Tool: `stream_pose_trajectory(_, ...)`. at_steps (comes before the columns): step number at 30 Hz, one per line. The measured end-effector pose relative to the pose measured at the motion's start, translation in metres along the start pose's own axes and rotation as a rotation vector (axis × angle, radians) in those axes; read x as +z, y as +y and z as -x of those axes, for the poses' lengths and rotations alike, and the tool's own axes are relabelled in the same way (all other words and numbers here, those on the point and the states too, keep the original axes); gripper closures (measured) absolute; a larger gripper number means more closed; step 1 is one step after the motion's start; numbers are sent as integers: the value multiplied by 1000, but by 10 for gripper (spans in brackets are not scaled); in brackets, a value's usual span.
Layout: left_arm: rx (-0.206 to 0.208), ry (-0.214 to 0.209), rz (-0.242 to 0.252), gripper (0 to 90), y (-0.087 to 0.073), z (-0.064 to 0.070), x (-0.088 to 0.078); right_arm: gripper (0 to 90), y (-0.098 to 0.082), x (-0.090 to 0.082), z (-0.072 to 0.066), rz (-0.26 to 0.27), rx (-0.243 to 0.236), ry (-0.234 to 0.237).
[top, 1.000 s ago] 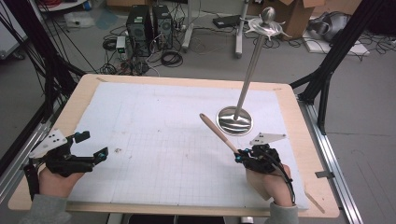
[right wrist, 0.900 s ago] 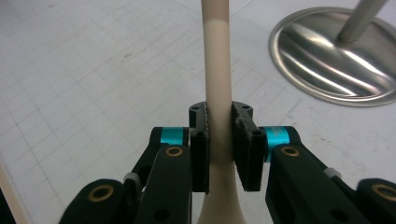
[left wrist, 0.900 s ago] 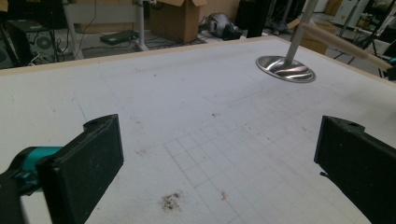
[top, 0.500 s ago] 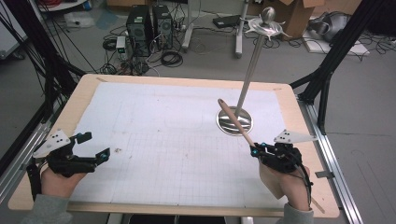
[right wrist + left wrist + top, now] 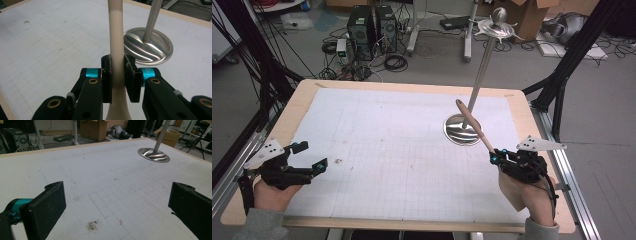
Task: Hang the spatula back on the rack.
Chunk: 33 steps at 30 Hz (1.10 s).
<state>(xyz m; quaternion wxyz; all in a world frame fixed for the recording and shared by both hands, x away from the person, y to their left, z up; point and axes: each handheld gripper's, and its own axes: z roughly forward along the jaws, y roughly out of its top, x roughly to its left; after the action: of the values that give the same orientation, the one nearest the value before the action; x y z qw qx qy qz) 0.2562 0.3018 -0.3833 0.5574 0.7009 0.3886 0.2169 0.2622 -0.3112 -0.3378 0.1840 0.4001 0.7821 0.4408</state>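
The right gripper (image 5: pixel 495 158) is clamped on a long pale wooden utensil (image 5: pixel 473 125), the pads (image 5: pixel 130 75) pressing either side of its handle (image 5: pixel 116 45) just above where the wood flares out at the near end. It is probably a spoon or spatula, though the working end lies below the right gripper view's edge and cannot be made out. The handle looks stiff, light and smooth, a rounded stick that could roll or slip between flat pads if the squeeze eased. The hold sits low, so most of the length is free beyond the jaws; a hold nearer the middle would likely be steadier, but low down leaves the tip clear. In the high view the utensil rises from the gripper, slanting up and to the left, its rounded tip (image 5: pixel 459 102) over the polished round base (image 5: pixel 462 131) of the metal stand (image 5: pixel 484 60) on the far right of the surface (image 5: pixel 377 125). The right hand (image 5: pixel 524 192) is at the near right edge, wrist angled so the gripper points far and a little left

The left gripper (image 5: pixel 309 156) sits low at the near left, its jaws wide apart with nothing between them, pointing right across the gridded mat (image 5: pixel 120 195)
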Motion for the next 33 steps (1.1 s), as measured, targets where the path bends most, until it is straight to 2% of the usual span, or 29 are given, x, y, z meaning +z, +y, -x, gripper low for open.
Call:
stream_pose_trajectory(5,0,3,-5,17,0,0,1,785,7,-9,-1,4,-23,-6)
stream_pose_trajectory(10,1,-4,-5,17,0,1,2,784,14,-21,0,31,-31,6)
stream_pose_trajectory(13,4,-20,-3,17,0,2,2,785,17,-27,2,37,-36,-4)
stream_pose_trajectory(18,0,-13,-15,17,-1,2,4,784,23,-36,7,54,-39,-36)
stream_pose_trajectory(23,2,-12,-20,17,-2,2,5,784,26,-44,13,73,-26,-45)
stream_pose_trajectory(33,-4,-10,-20,17,-2,0,6,784,36,-57,18,45,-36,-70)
